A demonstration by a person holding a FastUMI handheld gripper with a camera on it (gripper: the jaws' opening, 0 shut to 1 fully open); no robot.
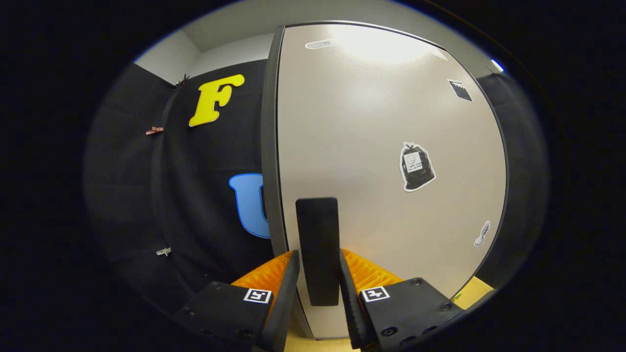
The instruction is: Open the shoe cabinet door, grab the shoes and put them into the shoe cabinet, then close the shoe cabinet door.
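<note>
While claw (318, 266) grips dark handle (318, 244), cabinet door (381, 146) stands just ahead, w/ stickers.

Walls: black cloth (195, 161) is hanging as the booth's side, running back toward a corner.
Clips: small clips (154, 130) are pinching the cloth in several spots, one low down (163, 252).
Upper room: a pale grey wall and ceiling (230, 46) are showing above the cloth, meeting at a corner.
Light: a bright glare is spreading from overhead; its source is possibly a ceiling lamp.
Floor: a light wooden surface (477, 288) is peeking out low down.
</note>
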